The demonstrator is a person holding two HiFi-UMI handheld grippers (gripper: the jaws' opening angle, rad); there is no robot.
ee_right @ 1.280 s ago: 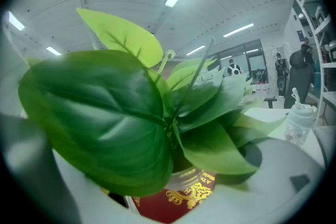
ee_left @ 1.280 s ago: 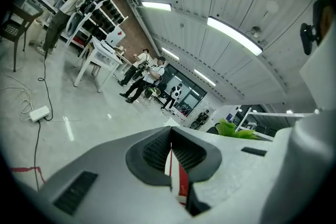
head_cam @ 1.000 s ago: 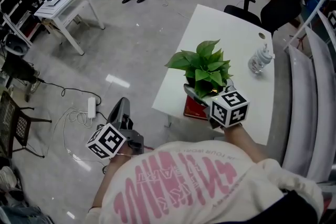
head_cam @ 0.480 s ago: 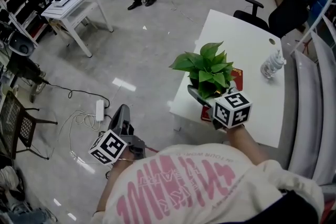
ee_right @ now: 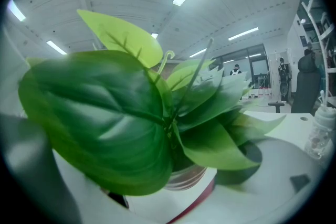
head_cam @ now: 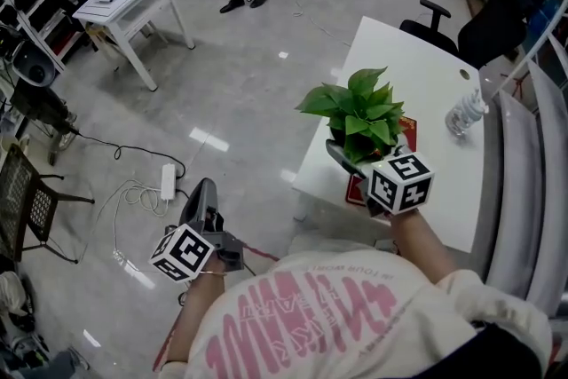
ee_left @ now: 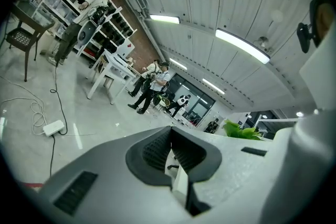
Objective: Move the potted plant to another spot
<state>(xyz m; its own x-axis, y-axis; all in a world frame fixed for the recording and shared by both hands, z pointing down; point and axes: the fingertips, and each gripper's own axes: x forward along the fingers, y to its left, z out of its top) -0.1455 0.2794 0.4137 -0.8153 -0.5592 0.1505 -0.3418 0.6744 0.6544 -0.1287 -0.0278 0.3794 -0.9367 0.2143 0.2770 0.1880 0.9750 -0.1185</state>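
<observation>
While the left gripper (head_cam: pixel 204 191) hangs over the glossy grey floor (head_cam: pixel 240 75) with its jaws pressed together on nothing, well apart from the desk on its right, the right gripper (head_cam: pixel 362 160) is clamped on the small pot of the leafy green potted plant (head_cam: pixel 357 109). The plant stands upright just ahead of that gripper, above the near left edge of the white rectangular desk (head_cam: pixel 417 71). A flat red-edged book (head_cam: pixel 355 189) lies just below the gripper and pot; whether the pot touches it I cannot tell. Further to that gripper's right, near the desk's right edge, stands a clear crinkled plastic bottle (head_cam: pixel 465 111).
</observation>
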